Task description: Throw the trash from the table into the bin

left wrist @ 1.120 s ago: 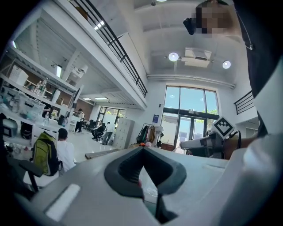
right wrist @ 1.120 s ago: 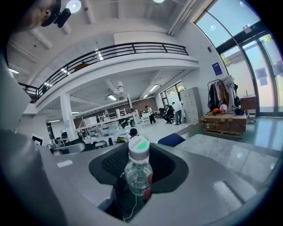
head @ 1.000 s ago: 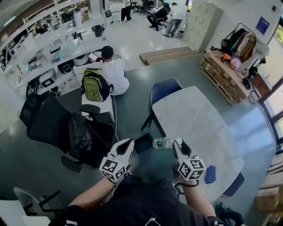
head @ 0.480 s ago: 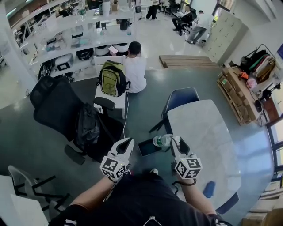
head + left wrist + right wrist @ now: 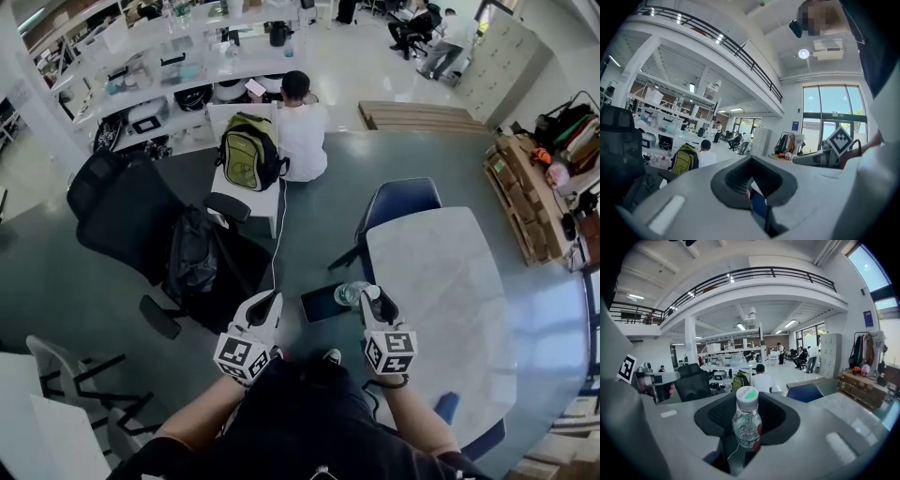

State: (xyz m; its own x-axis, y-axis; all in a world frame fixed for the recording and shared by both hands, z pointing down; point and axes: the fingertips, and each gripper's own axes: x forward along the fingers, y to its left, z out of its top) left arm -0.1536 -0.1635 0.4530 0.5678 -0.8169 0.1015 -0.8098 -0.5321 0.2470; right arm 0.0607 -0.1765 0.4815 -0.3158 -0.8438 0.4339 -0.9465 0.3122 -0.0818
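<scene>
A clear plastic bottle (image 5: 746, 420) with a white and green cap is pinched in my right gripper (image 5: 748, 439), which is shut on it. In the head view the bottle (image 5: 349, 293) hangs by the right edge of the dark rectangular bin (image 5: 317, 306) on the floor, with my right gripper (image 5: 377, 298) just behind it. My left gripper (image 5: 270, 302) is level with it, left of the bin. Its jaws (image 5: 752, 193) are closed on a small blue and white piece (image 5: 758, 205), seemingly a wrapper.
The pale marble table (image 5: 459, 309) lies to the right with a blue thing (image 5: 447, 407) near its front edge. A blue chair (image 5: 403, 201) stands behind it. A black office chair (image 5: 122, 211) and a black bag (image 5: 192, 258) stand to the left.
The person has stepped away from the table toward the bin. Both grippers have kept what they hold, and the bottle now sits beside the bin's edge in the head view.
</scene>
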